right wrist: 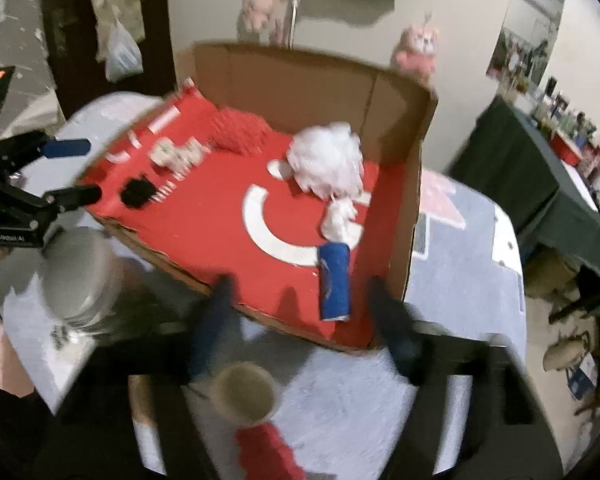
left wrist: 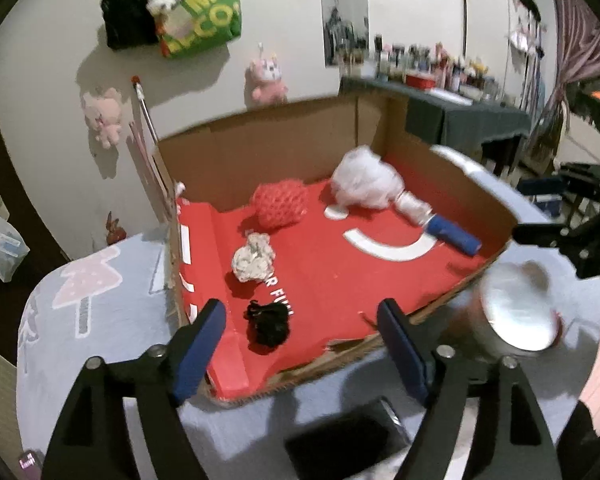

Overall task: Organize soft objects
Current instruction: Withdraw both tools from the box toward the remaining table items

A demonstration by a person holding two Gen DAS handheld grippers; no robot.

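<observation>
Left wrist view: a cardboard box [left wrist: 260, 152] with a red floor sits on a table covered by a pale blue cloth [left wrist: 100, 292]. Inside it lie the soft things: a small black bundle [left wrist: 269, 322] nearest the camera, a crumpled white and grey wad [left wrist: 253, 258] just behind it, a red mesh ball [left wrist: 280, 204] toward the back wall, and a white fluffy puff [left wrist: 366, 178] at the back right, with a blue roll [left wrist: 456, 236] lying near the right wall. The left gripper [left wrist: 302, 344] hovers at the box's near edge with its jaws wide apart and nothing between them; the black bundle lies between the fingertips' lines of sight, not touched. A shiny metal tin [left wrist: 516, 312] stands outside the box to the right.

In the right wrist view, the right gripper [right wrist: 300, 316] is blurred; its jaws stand apart over the box's near edge, empty, with the blue roll just ahead. A cup [right wrist: 244, 394] sits on the cloth below it.
</observation>
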